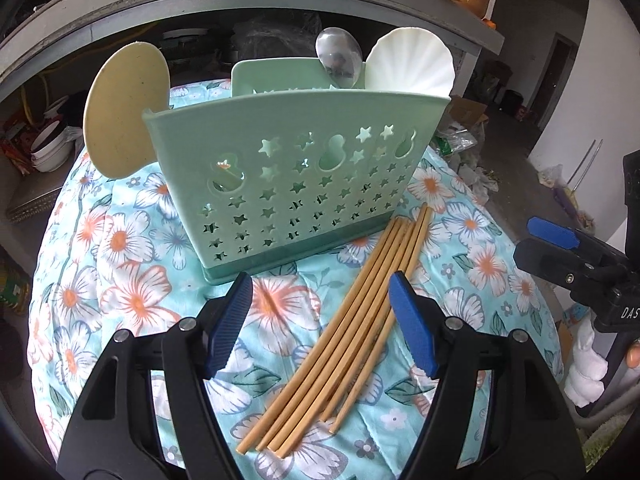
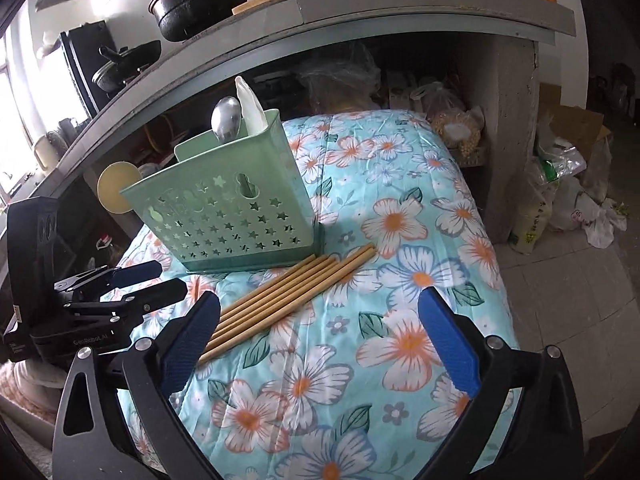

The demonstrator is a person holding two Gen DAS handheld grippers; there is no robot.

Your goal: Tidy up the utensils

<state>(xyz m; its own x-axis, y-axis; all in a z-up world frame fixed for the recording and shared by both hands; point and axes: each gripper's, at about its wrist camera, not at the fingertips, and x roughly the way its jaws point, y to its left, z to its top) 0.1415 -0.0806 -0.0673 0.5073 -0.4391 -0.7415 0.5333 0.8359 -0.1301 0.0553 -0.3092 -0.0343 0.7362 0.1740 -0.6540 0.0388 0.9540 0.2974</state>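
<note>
Setting: a bench draped in a pale blue cloth printed with orange-and-white flowers (image 2: 400, 184), under a grey concrete shelf.
Holder: the mint-green plastic utensil holder with star-shaped cut-outs (image 1: 296, 176) stands upright on the cloth; a shiny metal spoon (image 1: 339, 58) and a white scalloped plastic scoop (image 1: 410, 62) already stick up from its far end, and a round beige suction disc (image 1: 124, 110) sits on its side.
Chopsticks: a bundle of light bamboo chopsticks (image 1: 352, 300) lies flat on the cloth, tips just beside the holder's base, fanning slightly at the near ends.
Left tongs: the left tongs (image 1: 320, 322) are spread apart right over the bundle, nothing clamped; one blue pad sits close to the outermost stick.
Right tongs: the right tongs (image 2: 320, 344) gape wide and empty over bare cloth, beside the sticks.
Step in hand: looks like gathering the chopsticks for the holder.
How to do it well: straddle the whole bundle mid-length, squeeze across so none roll free, then lift level and tip upright before dropping in.
Watch out: strays escaping; nudging the light holder over.
</note>
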